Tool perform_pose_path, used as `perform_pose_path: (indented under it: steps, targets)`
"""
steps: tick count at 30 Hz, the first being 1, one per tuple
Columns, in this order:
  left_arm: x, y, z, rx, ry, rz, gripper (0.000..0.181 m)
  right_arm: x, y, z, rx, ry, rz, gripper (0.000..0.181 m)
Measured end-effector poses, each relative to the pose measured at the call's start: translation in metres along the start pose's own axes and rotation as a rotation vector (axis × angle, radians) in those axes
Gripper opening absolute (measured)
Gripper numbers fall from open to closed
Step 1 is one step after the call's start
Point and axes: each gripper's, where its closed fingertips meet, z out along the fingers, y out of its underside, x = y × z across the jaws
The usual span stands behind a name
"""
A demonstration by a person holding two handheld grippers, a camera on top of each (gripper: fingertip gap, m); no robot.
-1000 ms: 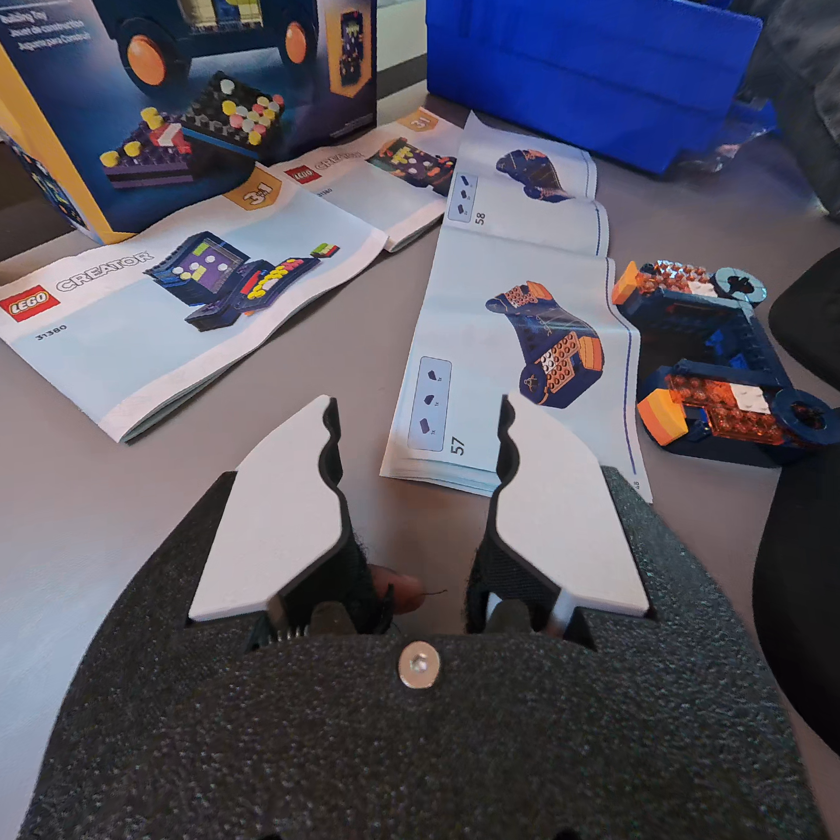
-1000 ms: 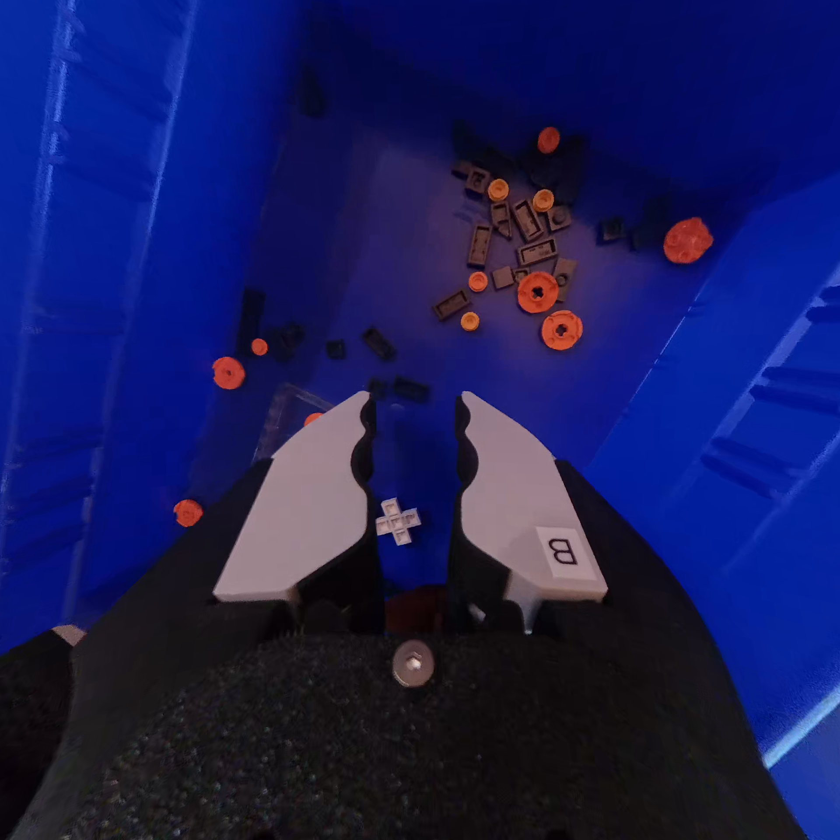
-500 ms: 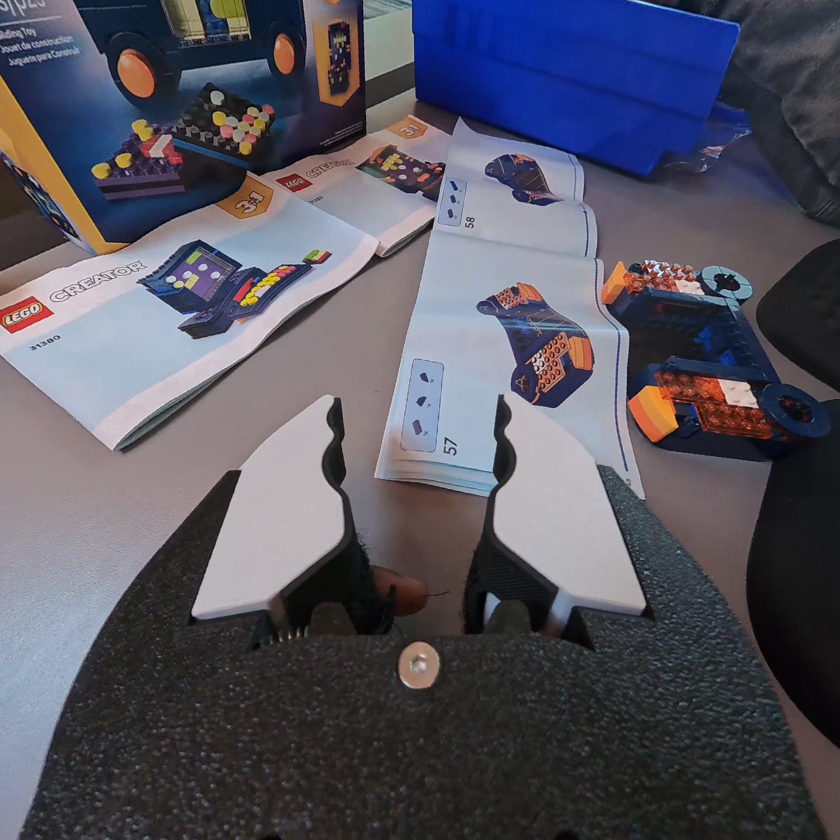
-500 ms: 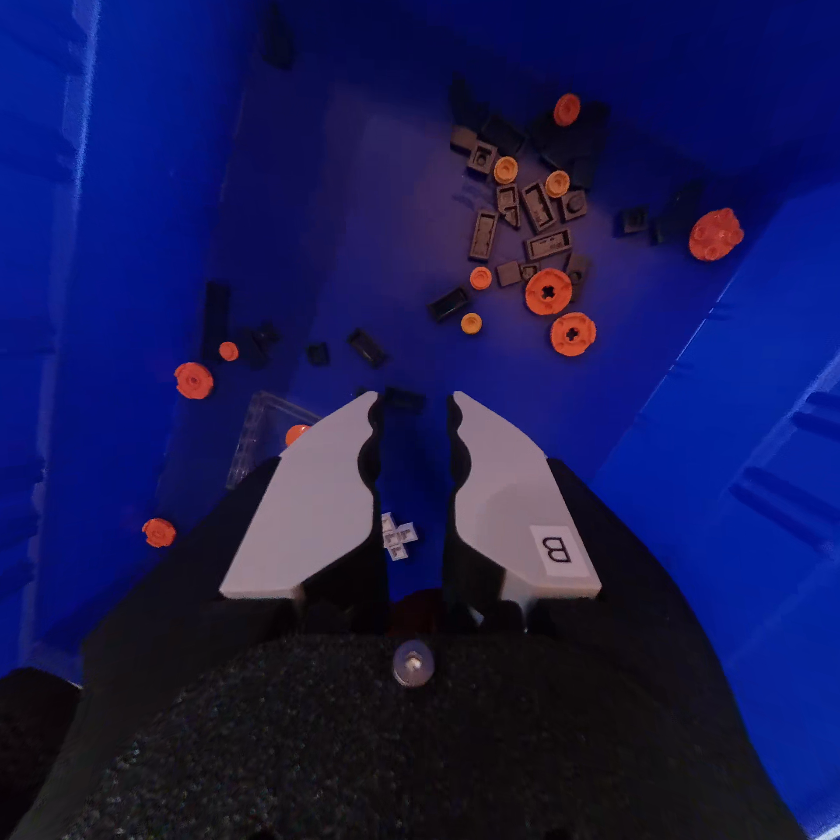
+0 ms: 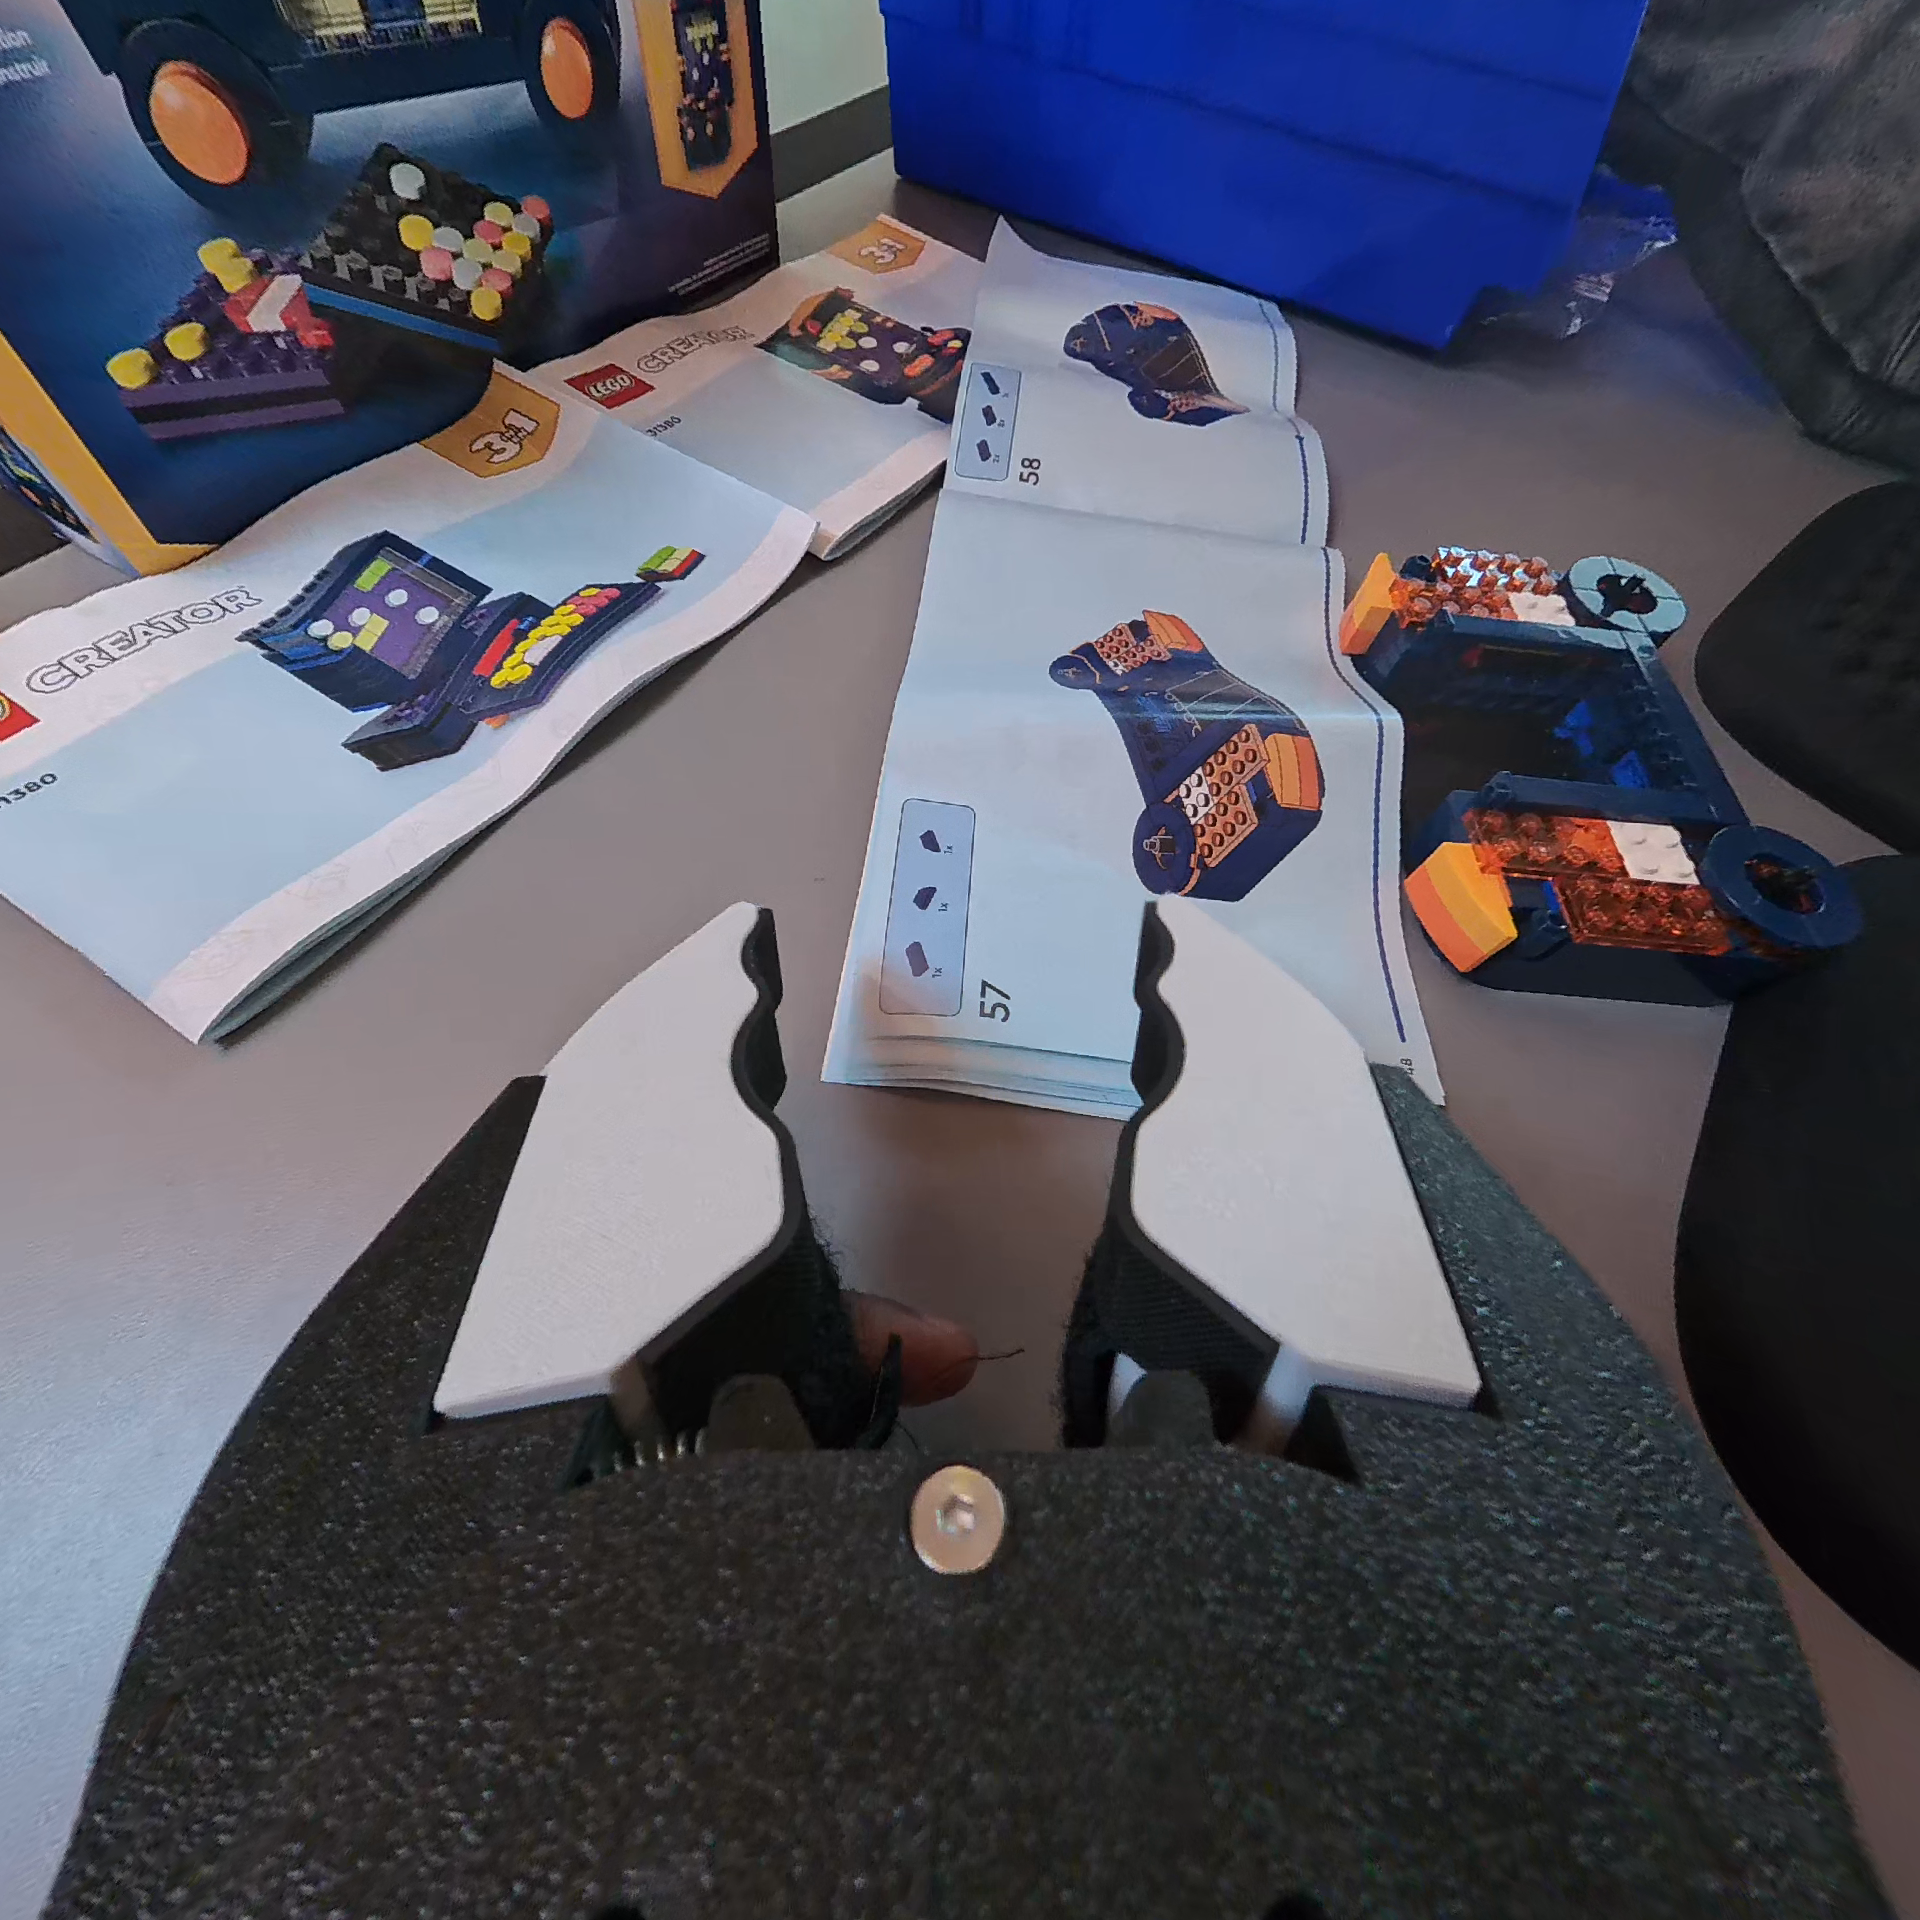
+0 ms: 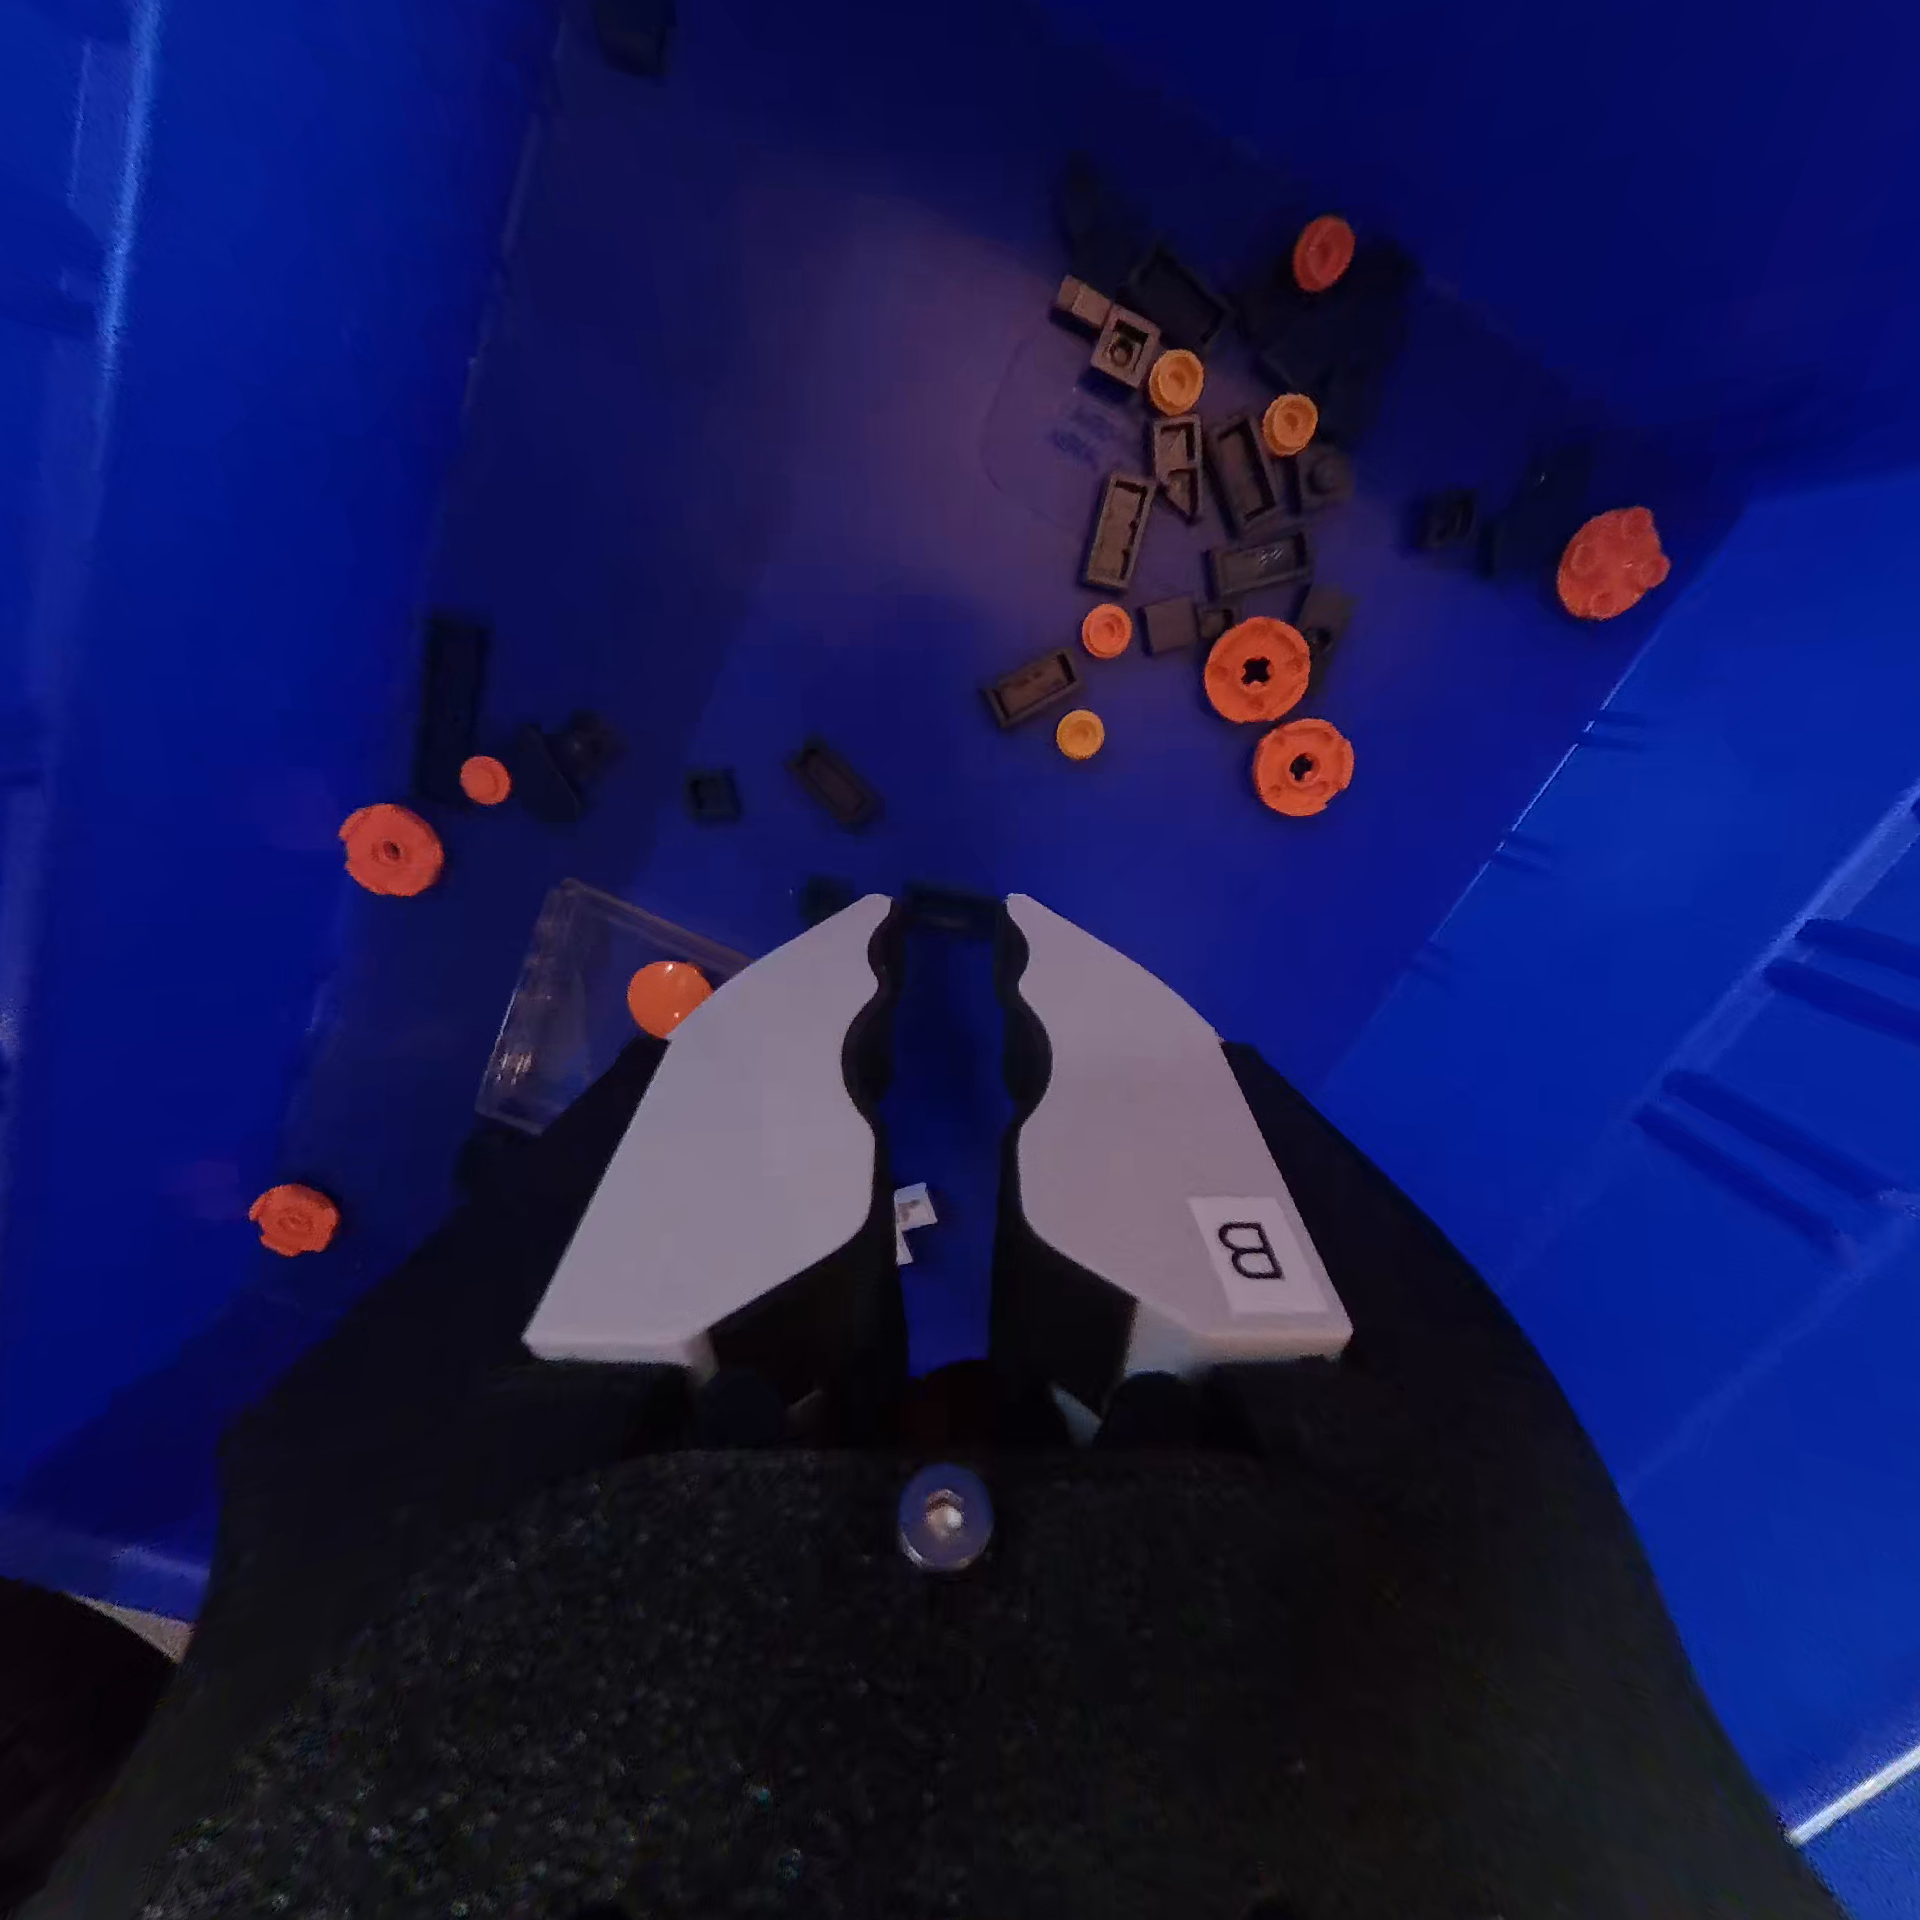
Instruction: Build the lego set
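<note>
Partly built lego model (image 5: 1558, 769) lies on the surface (image 5: 644, 987), ahead-right of my left tongs (image 5: 956, 935), beside the open instruction booklet (image 5: 1122, 748). Left tongs spread wide, empty, low over the surface. Right tongs (image 6: 948, 914) angled down inside blue bin (image 6: 260, 468), narrowly parted, gripping nothing; loose bricks (image 6: 1236, 540) ahead-right.

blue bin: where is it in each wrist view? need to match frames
Left wrist view: blue bin at top centre-right, seen from outside, behind the open instruction booklet.
Right wrist view: fills the frame; the camera looks into it, walls around, loose lego pieces on its floor.
Shared landmark: only the bin itself.
</note>
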Motion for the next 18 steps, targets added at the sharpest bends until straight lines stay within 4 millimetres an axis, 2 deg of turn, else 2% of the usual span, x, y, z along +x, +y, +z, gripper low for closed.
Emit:
perform_pose_path:
  steps: [5,7,10,12,15,18]
  targets:
    - [0.002,0.000,0.000,-0.001,0.008,0.004,0.066,0.001,0.002,-0.014,0.031,-0.017,0.000,0.015]
    - [0.001,0.000,0.000,0.000,0.007,0.002,0.066,-0.005,-0.003,-0.030,0.093,-0.038,-0.016,0.015]
    - [0.001,0.000,0.000,0.001,0.008,0.000,0.066,-0.024,-0.014,-0.065,0.226,-0.082,-0.086,0.016]
    - [0.001,0.000,0.000,0.000,0.008,0.000,0.066,-0.051,-0.025,-0.096,0.359,-0.153,-0.181,0.015]
    - [0.001,0.000,0.000,0.001,0.006,0.006,0.066,-0.106,-0.041,-0.147,0.595,-0.319,-0.341,0.015]
    - [0.002,-0.001,0.000,0.003,0.002,0.015,0.066,-0.158,-0.044,-0.187,0.747,-0.517,-0.464,0.015]
